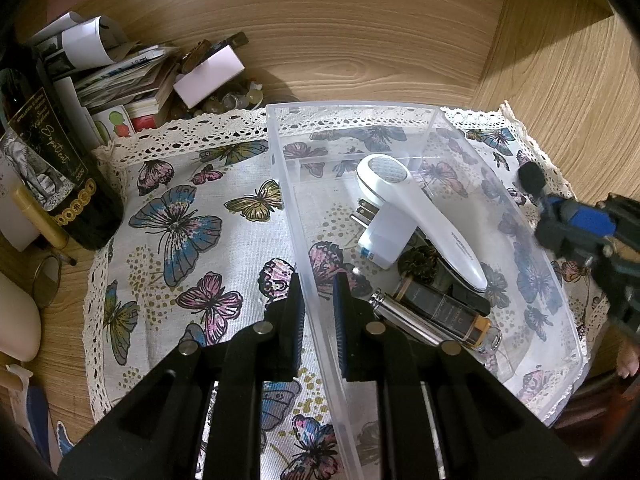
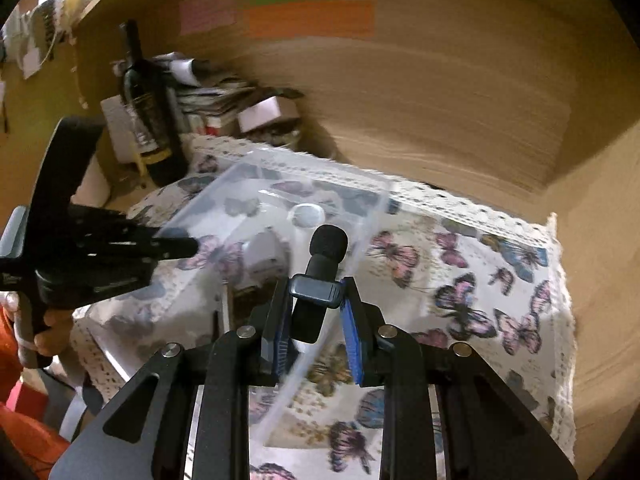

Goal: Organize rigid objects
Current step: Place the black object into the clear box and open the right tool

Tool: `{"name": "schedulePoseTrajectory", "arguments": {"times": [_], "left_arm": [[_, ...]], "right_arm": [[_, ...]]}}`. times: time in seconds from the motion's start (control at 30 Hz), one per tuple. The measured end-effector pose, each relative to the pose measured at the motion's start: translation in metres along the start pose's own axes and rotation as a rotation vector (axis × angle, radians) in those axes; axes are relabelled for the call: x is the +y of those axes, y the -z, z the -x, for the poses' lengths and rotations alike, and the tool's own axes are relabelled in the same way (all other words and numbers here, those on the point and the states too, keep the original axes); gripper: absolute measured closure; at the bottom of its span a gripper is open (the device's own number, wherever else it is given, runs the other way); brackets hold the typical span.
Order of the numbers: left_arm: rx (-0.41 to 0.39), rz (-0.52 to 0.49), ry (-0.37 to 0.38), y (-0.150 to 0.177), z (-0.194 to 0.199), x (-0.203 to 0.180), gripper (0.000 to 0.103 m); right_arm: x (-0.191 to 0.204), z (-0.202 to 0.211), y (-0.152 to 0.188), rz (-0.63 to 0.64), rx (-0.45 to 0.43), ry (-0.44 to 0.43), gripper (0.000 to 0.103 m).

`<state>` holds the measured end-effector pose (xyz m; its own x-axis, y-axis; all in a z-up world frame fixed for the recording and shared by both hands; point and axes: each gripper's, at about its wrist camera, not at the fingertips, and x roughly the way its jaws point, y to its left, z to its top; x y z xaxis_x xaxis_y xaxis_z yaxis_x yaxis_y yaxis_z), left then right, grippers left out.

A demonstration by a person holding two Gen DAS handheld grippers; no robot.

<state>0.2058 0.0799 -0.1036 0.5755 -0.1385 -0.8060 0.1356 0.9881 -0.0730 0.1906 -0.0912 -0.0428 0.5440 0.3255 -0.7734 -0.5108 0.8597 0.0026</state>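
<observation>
Clear glossy plastic bin on printed lace-edged cloth, matt wood desk.

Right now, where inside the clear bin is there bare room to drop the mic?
The clear bin is bare along its right wall and far end, beyond the white lint shaver. Its near-left is crowded: charger plug, metal tube, dark bottle.

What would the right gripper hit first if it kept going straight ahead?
Probably the clear plastic bin: the right gripper, shut on a small microphone, points over its near wall toward the white handheld device. Depth is unclear.
</observation>
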Motion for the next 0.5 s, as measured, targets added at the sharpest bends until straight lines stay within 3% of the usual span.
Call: {"name": "schedulePoseTrajectory", "arguments": {"times": [0.2,0.5], "left_arm": [[0.0,0.0,0.0,0.0,0.0,0.0,0.09],[0.0,0.002,0.002,0.0,0.0,0.0,0.09]], "right_arm": [[0.02,-0.021,0.0,0.051,0.058,-0.037,0.081],[0.024,-0.036,0.002,0.068,0.117,-0.026,0.078]]}}
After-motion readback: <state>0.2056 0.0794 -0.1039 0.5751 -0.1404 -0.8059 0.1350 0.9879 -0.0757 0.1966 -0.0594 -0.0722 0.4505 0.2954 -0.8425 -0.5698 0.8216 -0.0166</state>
